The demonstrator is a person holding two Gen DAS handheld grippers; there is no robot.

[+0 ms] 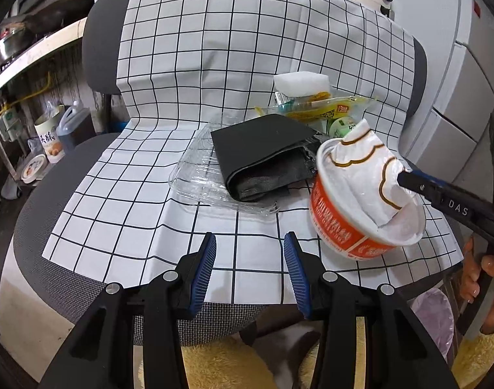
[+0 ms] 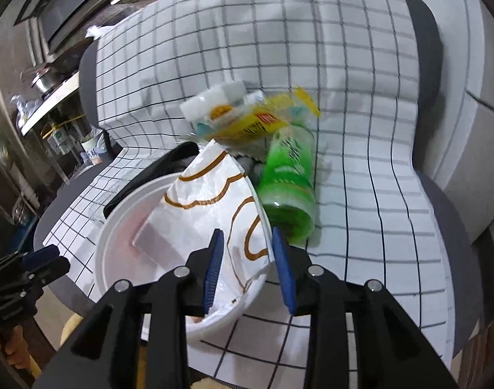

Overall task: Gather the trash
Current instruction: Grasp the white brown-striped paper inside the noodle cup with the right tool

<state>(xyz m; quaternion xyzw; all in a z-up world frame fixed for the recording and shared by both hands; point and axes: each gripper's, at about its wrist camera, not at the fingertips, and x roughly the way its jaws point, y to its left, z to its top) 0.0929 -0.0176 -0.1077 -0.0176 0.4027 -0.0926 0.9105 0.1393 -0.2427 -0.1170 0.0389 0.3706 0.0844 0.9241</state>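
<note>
Right gripper point(image 2: 245, 261): fingers point(image 2: 214, 259) are clamping on the peeled-back foil lid point(image 2: 211, 201) of the instant-noodle bowl point(image 1: 360, 227), with the bowl's rim close to the outer finger. The bowl is hanging tilted off that lid, above the front right corner of the chair seat point(image 1: 29, 220).

Left gripper point(image 1: 250, 259): fingers point(image 1: 203, 272) are standing apart, holding nothing, hovering over the front edge of the seat.

Handling, my read: the bowl is light, thin-walled and looks empty. The lid flap is soft and crinkly, so the hold is weak and could tear or slip. The stiff rim is the better place to grip; squeezing the wall risks crushing it.

The checked cloth point(image 1: 214, 64) is covering the seat and backrest. Count on it:
- 1 noodle bowl
- 1 clear plastic tray point(image 1: 198, 175), mid-seat, flimsy and slippery
- 1 folded black bag point(image 1: 263, 155) lying on the tray, soft
- 1 green bottle point(image 2: 287, 178) on its side, just behind the bowl
- 1 yellow snack wrapper point(image 1: 328, 108), soft, toward the seat's back edge
- 1 white foam block point(image 1: 300, 82) behind the wrapper, light

Wrapper pile is blurred in the right wrist view; it could be hiding more scraps.
</note>
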